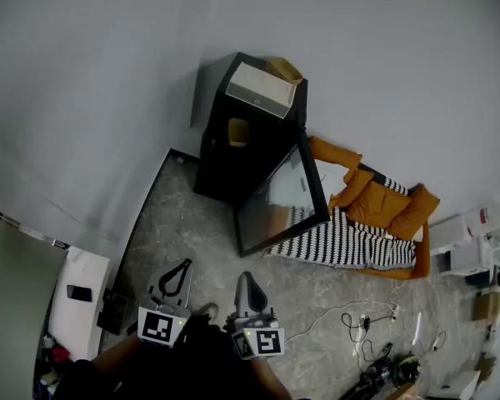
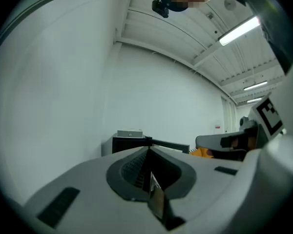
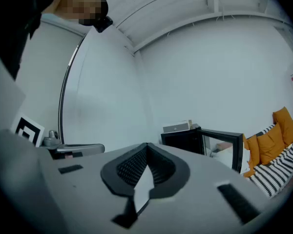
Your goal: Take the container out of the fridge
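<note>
A small black fridge [image 1: 233, 152] stands against the far wall with its glass door [image 1: 282, 200] swung open to the right. Inside, on an upper shelf, sits a tan container [image 1: 237, 132]. Both grippers are held low and close to me, well short of the fridge. My left gripper [image 1: 184, 264] is shut and empty, and my right gripper [image 1: 244, 276] beside it is shut and empty too. In the left gripper view the jaws [image 2: 147, 149] meet, with the fridge [image 2: 129, 143] far beyond them. In the right gripper view the shut jaws [image 3: 146, 144] point toward the fridge [image 3: 183, 138] and its open door [image 3: 227, 145].
A white box [image 1: 261, 90] and a cardboard piece [image 1: 285, 71] lie on top of the fridge. A couch with orange cushions [image 1: 383, 198] and a striped blanket [image 1: 350, 242] sits right of the door. Cables [image 1: 358, 319] trail over the floor at the right; a white cabinet [image 1: 79, 294] stands at the left.
</note>
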A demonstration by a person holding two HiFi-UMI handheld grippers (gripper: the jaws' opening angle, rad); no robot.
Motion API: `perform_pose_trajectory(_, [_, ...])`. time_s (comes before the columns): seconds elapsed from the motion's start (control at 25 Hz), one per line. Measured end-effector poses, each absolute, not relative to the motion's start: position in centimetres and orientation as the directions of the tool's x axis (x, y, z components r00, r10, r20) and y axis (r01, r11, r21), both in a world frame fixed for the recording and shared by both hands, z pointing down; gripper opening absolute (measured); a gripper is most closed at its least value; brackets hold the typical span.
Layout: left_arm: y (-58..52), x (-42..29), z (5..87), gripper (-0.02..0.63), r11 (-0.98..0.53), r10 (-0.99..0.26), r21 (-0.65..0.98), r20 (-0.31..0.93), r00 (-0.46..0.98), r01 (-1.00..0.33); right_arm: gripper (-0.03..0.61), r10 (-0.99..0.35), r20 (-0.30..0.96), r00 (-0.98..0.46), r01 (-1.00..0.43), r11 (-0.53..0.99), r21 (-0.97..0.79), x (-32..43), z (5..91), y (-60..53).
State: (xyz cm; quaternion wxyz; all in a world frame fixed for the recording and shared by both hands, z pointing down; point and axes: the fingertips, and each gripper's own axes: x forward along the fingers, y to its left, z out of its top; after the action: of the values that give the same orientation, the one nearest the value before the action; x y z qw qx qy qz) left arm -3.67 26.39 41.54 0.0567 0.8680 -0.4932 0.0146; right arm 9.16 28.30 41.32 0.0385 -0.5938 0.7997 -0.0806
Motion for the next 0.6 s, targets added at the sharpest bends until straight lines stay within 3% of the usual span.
perform_pose_trajectory(0.6, [26.2,-5.3,41.7,0.005,-0.512,-0.85,0.103,0.081,0.52,-0.853,0.0,-0.955,0.01,-0.296,-0.93,0.286,-0.231,7.4,41.0,27.8])
